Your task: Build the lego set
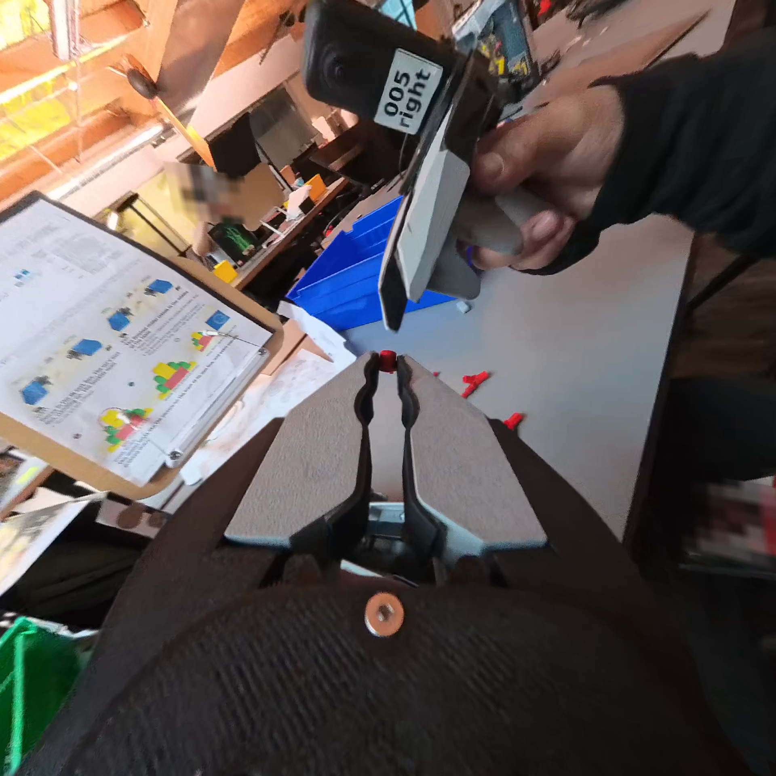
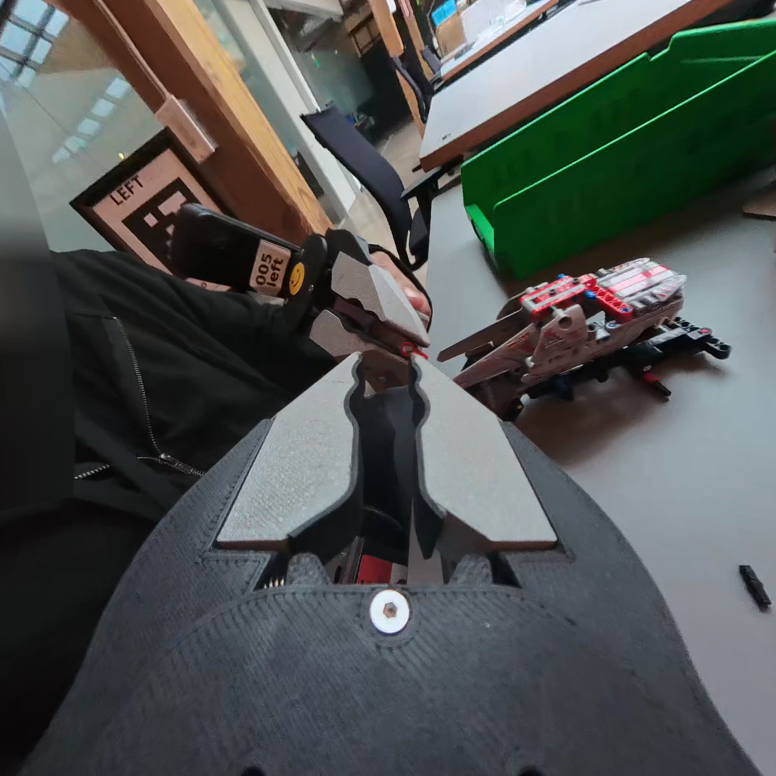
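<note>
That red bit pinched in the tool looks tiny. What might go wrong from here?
1. The left gripper holds the small red piece only at its very fingertips, so it may slip or flick away.
2. If dropped, it could get lost among the loose red pieces on the grey table.
3. The right gripper is open and very close; a nudge could knock the piece out, or bump the half-built model.

- Left gripper (image 1: 387, 362): jaws nearly closed, tips clamped on a small red piece (image 1: 387, 360).
- Right gripper (image 2: 386, 362): jaws parted, tips empty, raised close to the left tips.
- Right hand (image 1: 546, 180): wrapped around the grip, black sleeve to the wrist.
</note>
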The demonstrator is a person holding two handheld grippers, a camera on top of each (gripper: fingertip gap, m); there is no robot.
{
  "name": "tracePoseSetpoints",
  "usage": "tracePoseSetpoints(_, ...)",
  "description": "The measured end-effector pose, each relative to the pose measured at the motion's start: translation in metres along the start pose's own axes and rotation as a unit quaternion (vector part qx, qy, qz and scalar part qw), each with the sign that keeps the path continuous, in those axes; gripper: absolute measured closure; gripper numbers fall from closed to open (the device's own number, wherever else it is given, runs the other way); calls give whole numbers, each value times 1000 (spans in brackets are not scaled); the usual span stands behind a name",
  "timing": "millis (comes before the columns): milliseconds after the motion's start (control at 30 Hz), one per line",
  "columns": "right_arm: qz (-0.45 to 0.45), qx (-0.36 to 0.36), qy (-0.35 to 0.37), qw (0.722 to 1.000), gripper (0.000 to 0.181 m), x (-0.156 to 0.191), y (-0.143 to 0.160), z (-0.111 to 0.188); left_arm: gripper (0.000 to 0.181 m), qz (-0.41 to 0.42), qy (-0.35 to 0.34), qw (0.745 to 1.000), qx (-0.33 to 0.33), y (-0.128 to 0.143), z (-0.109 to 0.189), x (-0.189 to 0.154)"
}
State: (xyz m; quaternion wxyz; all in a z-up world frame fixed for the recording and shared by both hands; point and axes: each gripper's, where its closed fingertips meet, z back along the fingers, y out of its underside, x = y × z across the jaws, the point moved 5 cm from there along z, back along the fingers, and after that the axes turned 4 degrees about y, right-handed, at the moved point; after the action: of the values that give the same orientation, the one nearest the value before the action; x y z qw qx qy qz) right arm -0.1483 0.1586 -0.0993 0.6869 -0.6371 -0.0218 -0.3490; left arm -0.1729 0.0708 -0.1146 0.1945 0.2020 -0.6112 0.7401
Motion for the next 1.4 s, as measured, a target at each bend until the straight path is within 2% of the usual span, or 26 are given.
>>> tracePoseSetpoints(167,-10,18,57,998,168,-8,4,-12,175,-48,-26,998,20,-1,-2,-3)
tracePoseSetpoints(300,-24,21,60,998,168,-14,8,-18,175,-95,-47,992,67,5,-5,-6)
tracePoseSetpoints(467,-45,9,48,998,173,-20,11,-22,176,-141,-63,984,94,8,-7,-8)
tracePoseSetpoints(833,-62,-2,23,998,175,-26,14,-23,175,-104,-43,989,95,12,-7,-7)
tracePoseSetpoints(1133,-66,-22,13,998,176,-25,8,-8,173,-86,-48,988,119,20,-6,0)
tracePoseSetpoints(1200,-49,-29,28,998,176,-23,2,2,171,-76,-51,987,132,25,-5,5)
tracePoseSetpoints(1267,-23,-43,72,996,176,-23,-8,25,169,-37,-47,989,134,27,-4,8)
tracePoseSetpoints(1333,12,-73,139,987,177,-23,-20,58,168,27,-35,991,129,28,-3,12)
tracePoseSetpoints(1400,50,-110,243,963,177,-26,-31,102,164,78,-23,989,126,30,-1,16)
